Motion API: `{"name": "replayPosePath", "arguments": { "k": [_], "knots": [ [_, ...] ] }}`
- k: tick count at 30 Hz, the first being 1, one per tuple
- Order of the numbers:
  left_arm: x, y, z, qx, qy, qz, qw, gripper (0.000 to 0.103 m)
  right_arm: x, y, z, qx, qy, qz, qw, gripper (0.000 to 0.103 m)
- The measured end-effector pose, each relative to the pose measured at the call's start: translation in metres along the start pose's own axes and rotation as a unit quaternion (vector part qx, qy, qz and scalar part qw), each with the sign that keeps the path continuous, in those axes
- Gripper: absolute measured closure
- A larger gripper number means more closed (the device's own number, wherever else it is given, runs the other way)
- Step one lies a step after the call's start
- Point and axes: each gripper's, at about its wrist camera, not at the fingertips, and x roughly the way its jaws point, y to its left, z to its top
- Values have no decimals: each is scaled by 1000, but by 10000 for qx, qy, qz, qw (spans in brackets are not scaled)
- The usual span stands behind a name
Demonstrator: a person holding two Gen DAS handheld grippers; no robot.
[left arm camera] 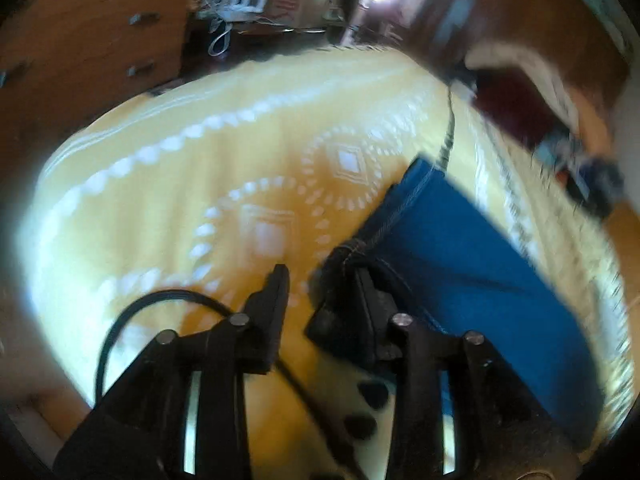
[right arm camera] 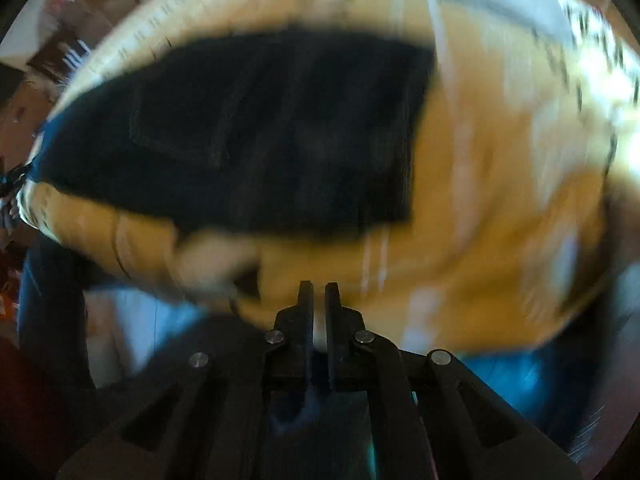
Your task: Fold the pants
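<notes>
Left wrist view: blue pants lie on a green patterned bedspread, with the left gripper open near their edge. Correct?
Not quite. The bedspread is yellow with a white pattern, not green, as the left wrist view shows. The rest stands: the blue pants lie on it, and the left gripper is open near their edge.

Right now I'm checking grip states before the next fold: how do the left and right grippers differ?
The left gripper stands open, a wide gap between its fingers; the right gripper is nearly closed, with nothing visibly between its fingertips. The left sits at the edge of the blue pants; the right hovers off them, over the yellow bedspread. Both are black.
</notes>
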Motion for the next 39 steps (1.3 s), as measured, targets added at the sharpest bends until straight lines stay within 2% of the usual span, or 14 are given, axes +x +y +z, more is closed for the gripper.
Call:
{"name": "replayPosePath", "arguments": {
  "k": [2, 4, 6, 8, 12, 14, 17, 20, 24, 30, 33, 37, 38, 39],
  "knots": [
    [-12, -3, 7, -24, -206, 26, 9998, 55, -11, 15, -3, -97, -53, -2, 9999, 95],
    [-25, -8, 14, 33, -496, 266, 9984, 49, -31, 38, 6, -347, -246, -77, 9991, 93],
    [-37, -4, 18, -35, -665, 295, 9973, 47, -46, 60, 21, -577, -419, -17, 9975, 89],
    [-45, 0, 20, -39, -736, 374, 9966, 45, -62, 99, 40, -991, -598, 21, 9933, 75],
    [-52, 15, 8, -262, -652, 132, 9974, 45, -62, 179, 97, -1746, -893, 421, 9797, 70],
    [-46, 15, -3, -230, -437, -86, 9987, 47, -52, 237, 124, -2186, -1025, 726, 9677, 70],
    [-58, 13, -14, -32, -448, 55, 9990, 47, -29, 342, 158, -2766, -1209, 1402, 9430, 70],
    [-62, 36, -20, -630, -545, 5, 9965, 45, -8, 429, 175, -3225, -1184, 1883, 9201, 70],
    [-66, 47, -38, -719, -430, 31, 9965, 45, 32, 573, 194, -3962, -1035, 2166, 8863, 70],
    [-64, 50, -60, -927, -300, -138, 9951, 45, 85, 722, 204, -4639, -963, 1884, 8602, 70],
    [-68, 50, -64, -902, -282, -252, 9952, 45, 101, 761, 209, -4851, -1148, 1550, 8529, 70],
    [-64, 45, -67, -786, -198, -417, 9958, 45, 116, 791, 209, -4929, -1172, 1313, 8521, 70],
    [-62, 45, -67, -796, -178, -467, 9956, 45, 119, 784, 208, -4948, -1075, 1296, 8525, 77],
    [-61, 47, -67, -829, -169, -500, 9952, 45, 122, 786, 208, -4937, -997, 1301, 8540, 94]
  ]
}}
